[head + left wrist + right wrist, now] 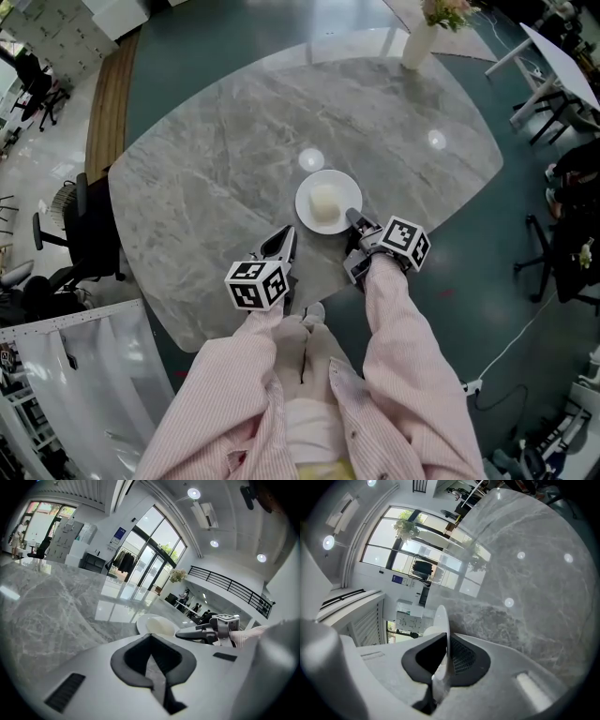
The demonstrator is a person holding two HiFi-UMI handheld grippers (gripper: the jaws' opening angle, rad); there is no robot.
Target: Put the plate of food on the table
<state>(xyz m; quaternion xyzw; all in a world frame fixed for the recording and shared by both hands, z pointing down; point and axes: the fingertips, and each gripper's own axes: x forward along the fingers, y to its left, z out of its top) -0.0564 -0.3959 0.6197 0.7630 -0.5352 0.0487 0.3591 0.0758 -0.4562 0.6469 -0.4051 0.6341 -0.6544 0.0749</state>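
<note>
**K:** Checking the grip. The right gripper (353, 221) is clamped on the near-right rim of the round white ceramic plate (306, 201). The right gripper view shows that rim edge-on between the jaws. The left gripper (284, 246) is pinched together on nothing and hangs over the near edge of the grey marble table (206, 159), just beside the plate.

**M:** Where's the plate exactly?

**K:** Over the table's near half, closer to the near edge than the far one. A pale rounded lump of food (325, 201) sits in its centre.

**M:** How will it handle?

**K:** My read is that it's stiff, glazed, slick and breakable. A one-sided rim pinch means it will want to droop away from the jaws. The food looks loose and could slide if the plate tips. The rim is the only place to hold it. Keep it level and set it down gently, since it's ceramic on stone.

**M:** Anything you can't make out?

**K:** I can't tell whether the base is on the marble or just off it. I can't identify the food either. The white vase of flowers (417, 45) at the far edge is cropped at the top. The pink striped sleeves (403, 319) cover the hands.
</note>
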